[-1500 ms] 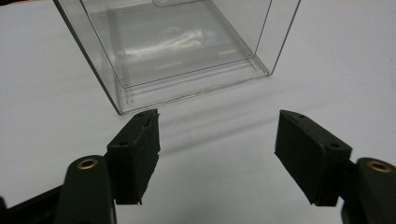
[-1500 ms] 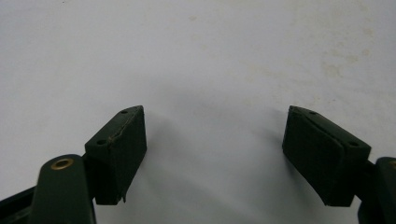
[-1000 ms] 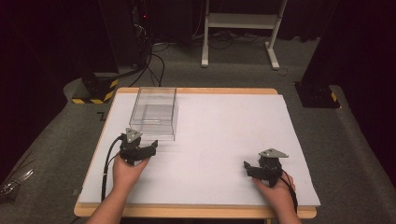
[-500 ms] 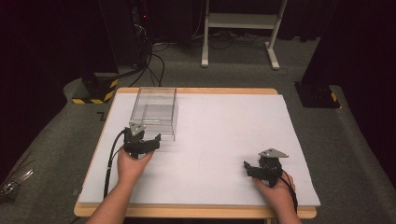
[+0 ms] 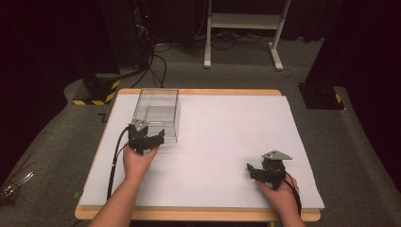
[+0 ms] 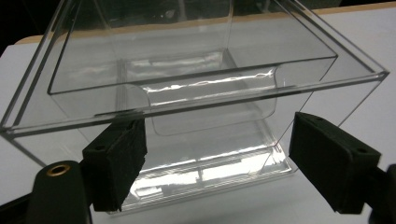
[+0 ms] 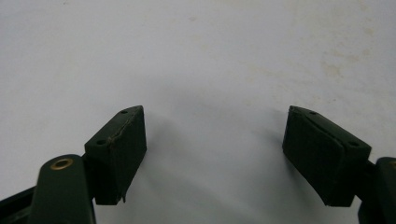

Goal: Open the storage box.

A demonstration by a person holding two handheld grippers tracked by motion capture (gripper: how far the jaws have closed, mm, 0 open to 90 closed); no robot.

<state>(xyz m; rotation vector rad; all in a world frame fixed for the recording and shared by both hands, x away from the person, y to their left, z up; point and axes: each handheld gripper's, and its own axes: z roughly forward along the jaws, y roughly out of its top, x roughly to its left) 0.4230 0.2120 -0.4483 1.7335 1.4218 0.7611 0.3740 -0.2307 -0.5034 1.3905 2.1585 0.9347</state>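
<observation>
Dark curtains and a grey carpeted floor are surrounding the wooden-edged surface (image 5: pixel 279 94), which is carrying a white sheet across nearly its whole top. Beyond it a white metal frame (image 5: pixel 243 21) is standing on the floor, and a black-and-yellow striped base (image 5: pixel 97 94) is sitting off the far left corner.

A clear plastic box (image 5: pixel 157 113) is standing upright and open-topped on the far left part of the sheet. The left hand-held gripper (image 5: pixel 150 140) is sitting right at the box's near end, pointing toward it. In the left gripper view its jaws are standing wide apart, with the box (image 6: pixel 187 93) directly ahead; the near wall is spanning the gap between the two pads (image 6: pixel 116 161), which are holding nothing. Whether the pads are touching the wall cannot be told.

The right hand-held gripper (image 5: pixel 257 169) is resting on the near right part of the sheet, well apart from the box. Its jaws are also spread wide, with bare white sheet (image 7: pixel 210 70) lying between them.
</observation>
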